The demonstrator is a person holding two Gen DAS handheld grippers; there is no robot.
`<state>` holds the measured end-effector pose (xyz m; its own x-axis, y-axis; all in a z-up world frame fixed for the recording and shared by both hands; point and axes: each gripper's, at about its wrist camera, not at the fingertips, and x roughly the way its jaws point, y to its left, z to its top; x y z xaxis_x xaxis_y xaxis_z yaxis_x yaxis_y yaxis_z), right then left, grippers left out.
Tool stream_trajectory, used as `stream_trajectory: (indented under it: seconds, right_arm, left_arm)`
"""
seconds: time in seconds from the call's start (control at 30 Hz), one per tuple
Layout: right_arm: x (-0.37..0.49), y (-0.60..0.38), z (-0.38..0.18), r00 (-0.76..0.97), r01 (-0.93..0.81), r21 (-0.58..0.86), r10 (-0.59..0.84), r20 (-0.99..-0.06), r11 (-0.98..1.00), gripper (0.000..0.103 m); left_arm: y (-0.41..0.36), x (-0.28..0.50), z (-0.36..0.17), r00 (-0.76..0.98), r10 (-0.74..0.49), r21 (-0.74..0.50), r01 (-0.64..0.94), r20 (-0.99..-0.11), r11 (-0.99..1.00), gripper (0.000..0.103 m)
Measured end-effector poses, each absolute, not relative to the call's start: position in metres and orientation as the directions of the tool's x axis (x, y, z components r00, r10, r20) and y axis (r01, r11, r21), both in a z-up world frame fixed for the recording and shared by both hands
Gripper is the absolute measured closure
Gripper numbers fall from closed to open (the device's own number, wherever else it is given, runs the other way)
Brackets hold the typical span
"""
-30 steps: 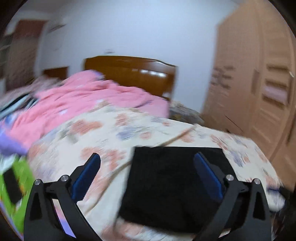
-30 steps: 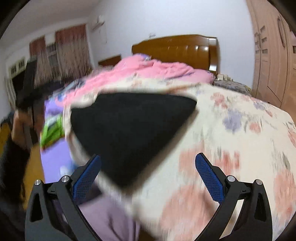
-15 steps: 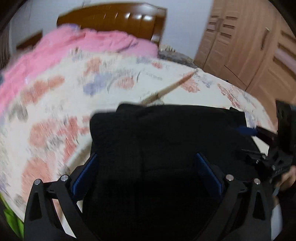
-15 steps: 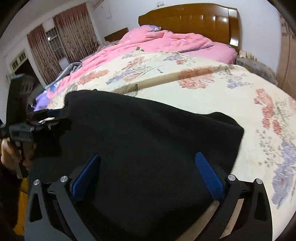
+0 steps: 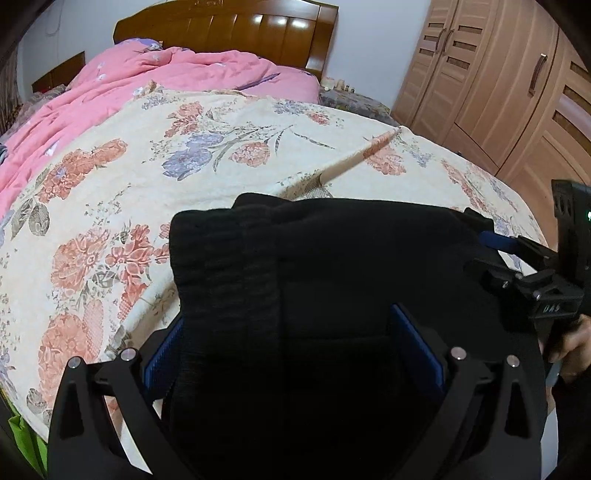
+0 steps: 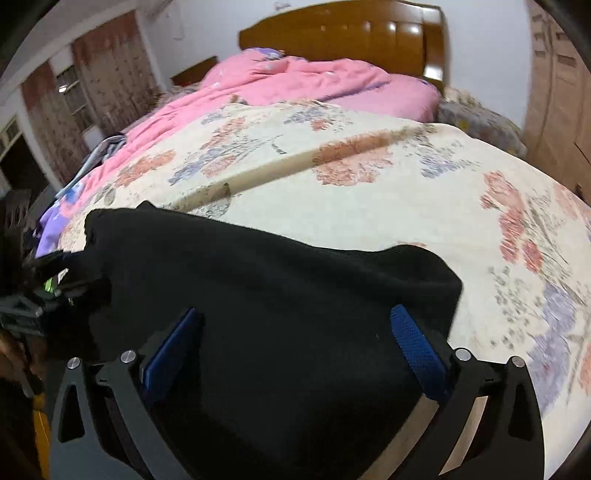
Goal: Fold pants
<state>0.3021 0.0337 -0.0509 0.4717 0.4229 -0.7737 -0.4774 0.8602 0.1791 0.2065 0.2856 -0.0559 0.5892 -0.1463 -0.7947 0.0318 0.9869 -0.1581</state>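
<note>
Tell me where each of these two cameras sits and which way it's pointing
Left wrist: sits on the left gripper, looking across the black pants up the floral bedspread to the headboard; the right gripper and a hand show.
Right wrist: sits on the right gripper, facing the same way; the left gripper shows at the left edge.
Shared: pants, bedspread, pink quilt, headboard.

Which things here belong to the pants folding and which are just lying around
For the job:
black pants
left gripper
right gripper
floral bedspread, the folding surface

Lying about:
pink quilt
wooden headboard
wardrobe
curtains
</note>
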Motion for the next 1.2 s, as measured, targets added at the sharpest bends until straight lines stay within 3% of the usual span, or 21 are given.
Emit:
stream_trajectory:
  seconds: [0.07, 0.2, 0.37, 0.47, 0.57, 0.67, 0.73, 1.2]
  right_arm:
    - [0.283, 0.038, -0.037, 0.529, -0.439, 0.118, 0.363, -0.767, 0.891, 0.005]
    - [0.202, 0.048, -0.012, 0.567, -0.556, 0.108, 0.471, -0.676, 0.824, 0.004]
    - [0.124, 0.067, -0.04, 0.561, -0.676, -0.052, 0.467, -0.683, 0.735, 0.004]
    - [0.13, 0.054, -0.051, 0.537, -0.675, 0.042, 0.53, -0.657, 0.736, 0.004]
    - [0.124, 0.057, -0.038, 0.564, -0.644, 0.011, 0.485, -0.669, 0.765, 0.005]
    - [0.106, 0.049, -0.027, 0.592, -0.663, -0.009, 0.516, -0.619, 0.749, 0.005]
    - [0.107, 0.05, -0.051, 0.568, -0.666, -0.046, 0.466, -0.678, 0.744, 0.004]
    - [0.106, 0.036, -0.065, 0.538, -0.669, 0.009, 0.492, -0.684, 0.744, 0.004]
  left_arm:
    - [0.285, 0.206, -0.056, 0.59, -0.147, -0.158, 0.034, -0.794, 0.987, 0.003]
    - [0.286, 0.205, -0.055, 0.597, -0.152, -0.167, 0.03, -0.788, 0.985, 0.003]
    - [0.284, 0.206, -0.056, 0.597, -0.139, -0.154, 0.027, -0.79, 0.988, 0.003]
    - [0.279, 0.205, -0.056, 0.602, -0.107, -0.12, 0.018, -0.791, 0.993, 0.003]
    - [0.276, 0.205, -0.056, 0.606, -0.071, -0.084, 0.008, -0.792, 0.996, 0.002]
    - [0.277, 0.204, -0.056, 0.61, -0.068, -0.081, 0.006, -0.789, 0.997, 0.002]
    - [0.278, 0.204, -0.056, 0.615, -0.067, -0.082, 0.004, -0.786, 0.997, 0.002]
    - [0.277, 0.202, -0.056, 0.628, -0.046, -0.064, -0.007, -0.777, 0.998, 0.002]
